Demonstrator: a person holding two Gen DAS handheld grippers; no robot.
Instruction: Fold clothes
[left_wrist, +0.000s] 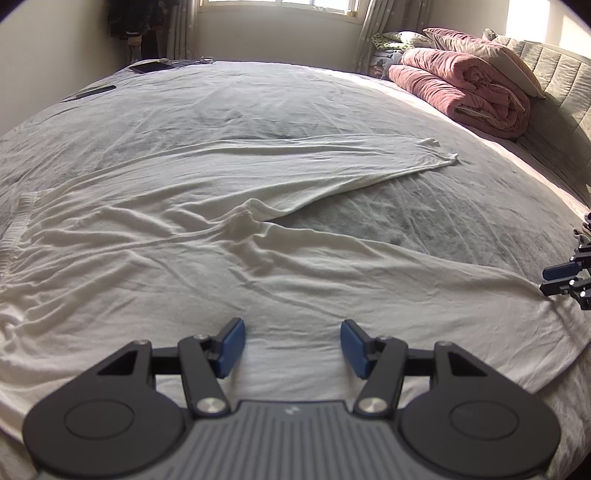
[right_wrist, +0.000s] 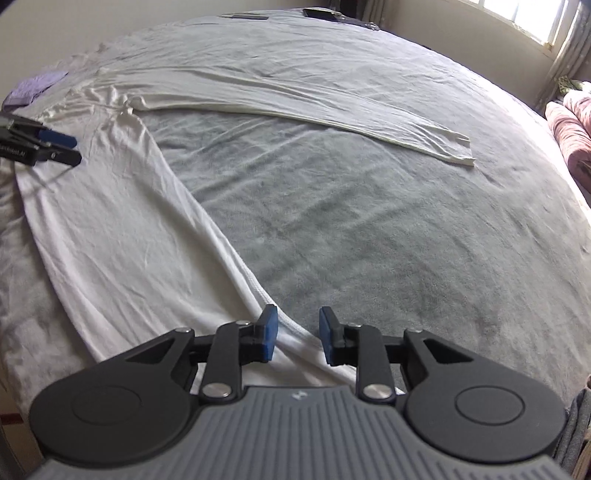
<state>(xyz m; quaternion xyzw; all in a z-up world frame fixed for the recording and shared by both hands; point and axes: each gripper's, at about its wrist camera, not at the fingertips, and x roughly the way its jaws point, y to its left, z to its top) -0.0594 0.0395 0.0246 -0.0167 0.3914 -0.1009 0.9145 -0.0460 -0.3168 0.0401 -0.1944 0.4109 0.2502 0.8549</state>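
White long pants (left_wrist: 155, 236) lie spread on the grey bed sheet (left_wrist: 424, 206), legs splayed apart; one leg ends at the far right (left_wrist: 436, 155). They also show in the right wrist view (right_wrist: 110, 229), with the far leg (right_wrist: 332, 107) stretched right. My left gripper (left_wrist: 292, 347) is open just above the near leg's cloth, and appears in the right wrist view (right_wrist: 70, 147). My right gripper (right_wrist: 294, 334) is open, its pads either side of the near leg's hem edge (right_wrist: 273, 314). It shows at the left wrist view's right edge (left_wrist: 554, 278).
A rolled pink quilt (left_wrist: 465, 85) and pillows lie by the headboard at the right. A phone (left_wrist: 96, 91) and a tablet (left_wrist: 149, 66) lie at the bed's far edge. A purple cloth (right_wrist: 35, 88) lies at the left. A window (left_wrist: 280, 5) is behind.
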